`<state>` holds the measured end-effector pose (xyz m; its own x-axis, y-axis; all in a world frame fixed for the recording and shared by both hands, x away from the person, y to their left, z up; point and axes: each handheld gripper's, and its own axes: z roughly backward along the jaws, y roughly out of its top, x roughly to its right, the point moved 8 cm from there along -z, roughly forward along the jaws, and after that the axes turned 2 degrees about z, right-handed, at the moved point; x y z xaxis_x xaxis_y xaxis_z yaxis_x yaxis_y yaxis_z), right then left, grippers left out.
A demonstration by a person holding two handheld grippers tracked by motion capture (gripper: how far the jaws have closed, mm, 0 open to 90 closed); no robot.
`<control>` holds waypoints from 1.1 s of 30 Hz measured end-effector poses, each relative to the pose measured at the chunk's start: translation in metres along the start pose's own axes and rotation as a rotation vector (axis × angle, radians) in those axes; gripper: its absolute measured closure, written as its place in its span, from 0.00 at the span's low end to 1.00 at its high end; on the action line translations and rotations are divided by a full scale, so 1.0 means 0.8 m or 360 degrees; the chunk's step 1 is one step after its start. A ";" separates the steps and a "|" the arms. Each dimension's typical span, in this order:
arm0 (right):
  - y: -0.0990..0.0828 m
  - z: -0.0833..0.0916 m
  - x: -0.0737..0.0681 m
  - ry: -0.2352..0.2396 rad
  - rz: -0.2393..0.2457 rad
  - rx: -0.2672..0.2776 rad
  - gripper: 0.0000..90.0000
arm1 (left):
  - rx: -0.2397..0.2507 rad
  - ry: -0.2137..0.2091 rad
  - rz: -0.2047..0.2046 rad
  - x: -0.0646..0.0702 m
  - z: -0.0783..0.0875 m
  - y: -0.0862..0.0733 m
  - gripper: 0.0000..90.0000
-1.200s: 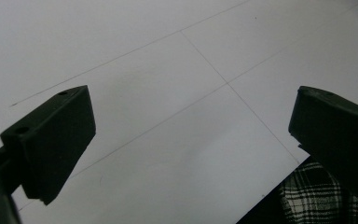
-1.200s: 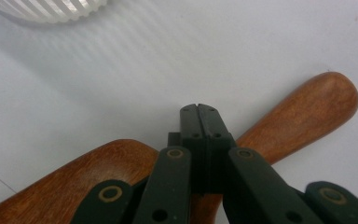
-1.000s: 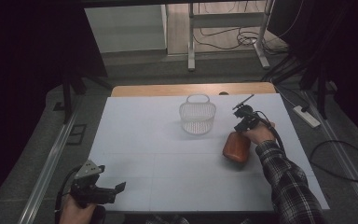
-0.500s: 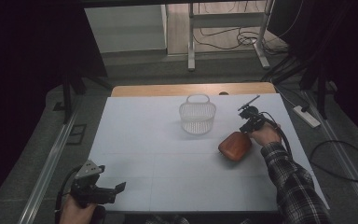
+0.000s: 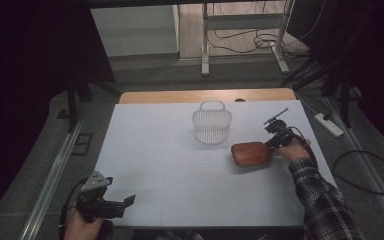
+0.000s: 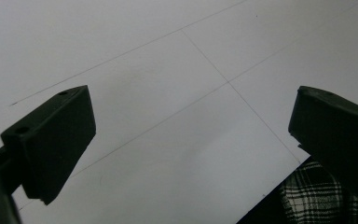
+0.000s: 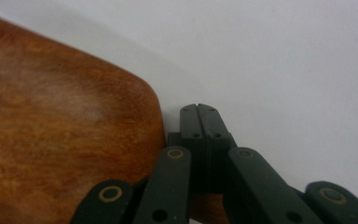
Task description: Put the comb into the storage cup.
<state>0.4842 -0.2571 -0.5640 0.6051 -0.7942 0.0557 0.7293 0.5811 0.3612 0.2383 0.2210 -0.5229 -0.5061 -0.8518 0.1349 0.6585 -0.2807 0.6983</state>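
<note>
Right tool (image 5: 272, 142), jaws pressed together against a brown wooden tray (image 5: 251, 154), has slid it leftward, nearer the white basket (image 5: 212, 121); a push seems underway. Left tool (image 5: 122, 203) hangs open at the desk's (image 5: 180, 170) near edge.

A white worktop (image 5: 180, 175) is carrying a white mesh basket (image 5: 211, 122) with a loop handle, standing upright. The right tool (image 5: 272, 142) is lying at the right edge of a brown wooden tray (image 5: 250, 153), touching it, with the basket up and to the left of that tool. The left tool (image 5: 125, 201) is hanging over the worktop's near left corner, well apart from tray and basket, held in a hand (image 5: 82, 230).
</note>
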 end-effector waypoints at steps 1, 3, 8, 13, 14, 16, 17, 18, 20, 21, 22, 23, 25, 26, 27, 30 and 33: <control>-0.001 0.001 0.000 0.0004 -0.0001 -0.0004 0.99 | 0.0000 0.0000 -0.0001 0.000 0.000 0.000 0.01; -0.005 0.003 0.000 0.0002 -0.0006 -0.0004 0.99 | 0.0001 -0.0001 0.0000 0.000 0.000 0.000 0.02; -0.014 0.009 -0.002 0.0005 0.0003 -0.0004 0.99 | 0.0006 -0.0007 0.0007 0.000 0.001 0.000 0.02; -0.024 0.014 -0.003 0.0020 -0.0008 0.0009 0.99 | 0.0004 -0.0005 0.0002 0.000 0.000 0.000 0.01; -0.026 0.015 -0.003 0.0026 -0.0012 0.0012 0.99 | 0.0004 -0.0005 0.0002 0.000 0.000 0.000 0.02; -0.029 0.017 -0.004 0.0035 -0.0022 0.0021 0.99 | 0.0005 -0.0006 0.0003 0.000 0.000 0.000 0.02; -0.032 0.018 -0.005 0.0039 -0.0018 0.0017 0.99 | 0.0005 -0.0006 0.0003 0.000 0.000 0.000 0.02; -0.033 0.019 -0.005 0.0042 -0.0015 0.0010 0.99 | 0.0005 -0.0006 0.0003 0.000 0.000 0.000 0.02; -0.036 0.021 -0.007 0.0041 -0.0013 0.0021 0.99 | 0.0004 -0.0006 0.0002 0.000 0.000 0.000 0.02; -0.037 0.022 -0.008 0.0046 -0.0015 0.0023 0.99 | 0.0004 -0.0006 0.0002 0.000 0.000 0.000 0.02; -0.039 0.023 -0.009 0.0053 -0.0015 0.0024 0.99 | 0.0002 -0.0006 -0.0002 0.000 0.000 0.000 0.02; -0.039 0.023 -0.009 0.0053 -0.0015 0.0024 0.99 | 0.0002 -0.0006 -0.0002 0.000 0.000 0.000 0.02; -0.042 0.024 -0.010 0.0059 -0.0018 0.0026 0.99 | 0.0002 -0.0005 -0.0002 0.000 0.000 0.000 0.02; -0.045 0.026 -0.010 0.0062 -0.0023 0.0032 0.99 | 0.0002 -0.0006 -0.0002 0.000 0.000 0.000 0.02; -0.045 0.026 -0.010 0.0062 -0.0023 0.0032 0.99 | 0.0002 -0.0006 -0.0002 0.000 0.000 0.000 0.01; -0.051 0.028 -0.013 0.0077 -0.0034 0.0036 0.99 | 0.0001 -0.0003 -0.0006 0.001 0.000 0.000 0.02; -0.055 0.029 -0.015 0.0081 -0.0032 0.0043 0.99 | 0.0000 0.0000 -0.0007 0.001 0.000 0.000 0.02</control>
<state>0.4374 -0.2769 -0.5589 0.6067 -0.7949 0.0008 0.7329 0.5597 0.3868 0.2381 0.2206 -0.5227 -0.5089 -0.8506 0.1321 0.6563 -0.2842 0.6989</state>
